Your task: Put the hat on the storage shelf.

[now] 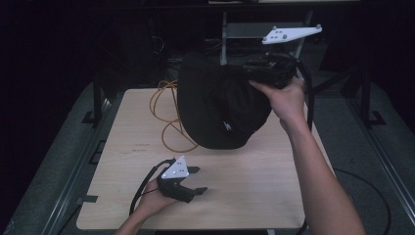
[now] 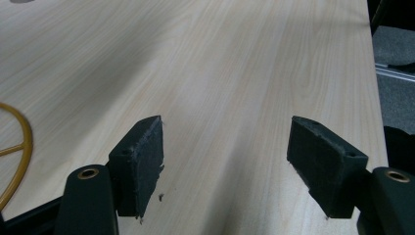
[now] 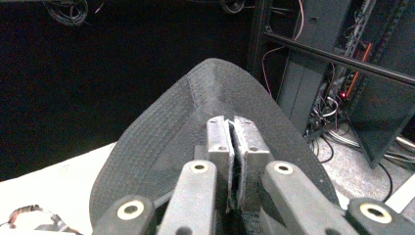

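Note:
A black bucket hat (image 1: 220,107) hangs above the far half of the pale wooden table (image 1: 254,191), lifted by its brim. My right gripper (image 1: 250,74) is shut on that brim at the hat's upper right. In the right gripper view the two jaws (image 3: 231,126) press together on the stitched brim of the hat (image 3: 156,142). My left gripper (image 1: 199,180) rests low at the table's near left, held in a hand, pointing right. Its jaws stand wide apart with only bare table between them (image 2: 227,147). It is well clear of the hat.
A loop of orange cable (image 1: 166,115) lies on the table left of the hat, and its curve shows at the edge of the left gripper view (image 2: 17,147). A metal rack with wiring (image 3: 323,78) stands behind the table. The table's right edge (image 2: 374,98) drops to grey floor.

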